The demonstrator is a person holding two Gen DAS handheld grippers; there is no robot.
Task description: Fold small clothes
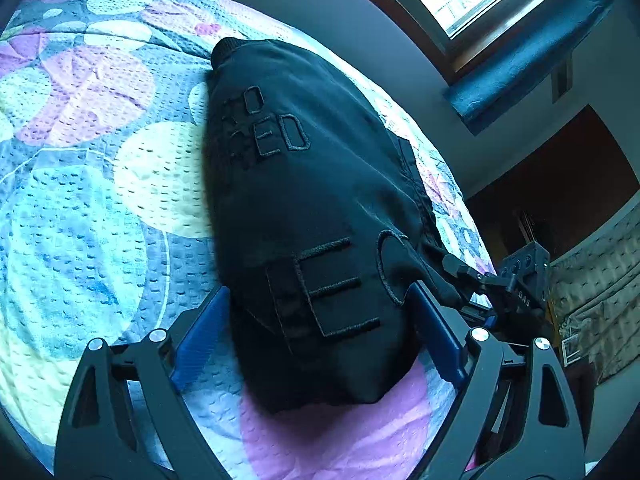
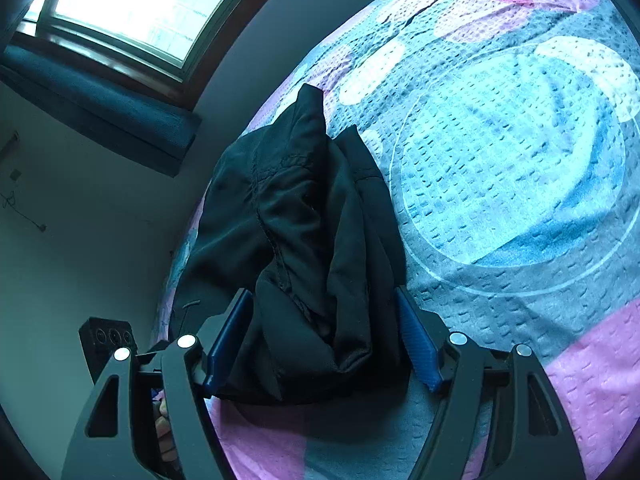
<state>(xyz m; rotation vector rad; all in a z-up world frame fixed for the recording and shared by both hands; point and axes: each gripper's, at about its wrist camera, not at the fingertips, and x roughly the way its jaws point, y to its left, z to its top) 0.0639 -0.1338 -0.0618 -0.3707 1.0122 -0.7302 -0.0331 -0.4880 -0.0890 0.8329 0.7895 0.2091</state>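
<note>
Left gripper [image 1: 320, 328] and right gripper [image 2: 324, 336] both stand wide apart around the black garment [image 1: 304, 200] on the patterned bedspread [image 1: 80, 200], neither clamping it.

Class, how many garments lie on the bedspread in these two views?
1: a black garment near the bedspread edge, between the open left gripper and right gripper. Others may be hidden.

The left gripper [image 1: 320, 332] and the right gripper [image 2: 324, 340] are built alike: black linkage arms pierced by triangular cut-outs, joined by round silver screws, and tipped with ribbed blue pads [image 1: 200, 340]. Bare skin of a hand [image 2: 164, 428] is glimpsed behind the right gripper's frame.
</note>
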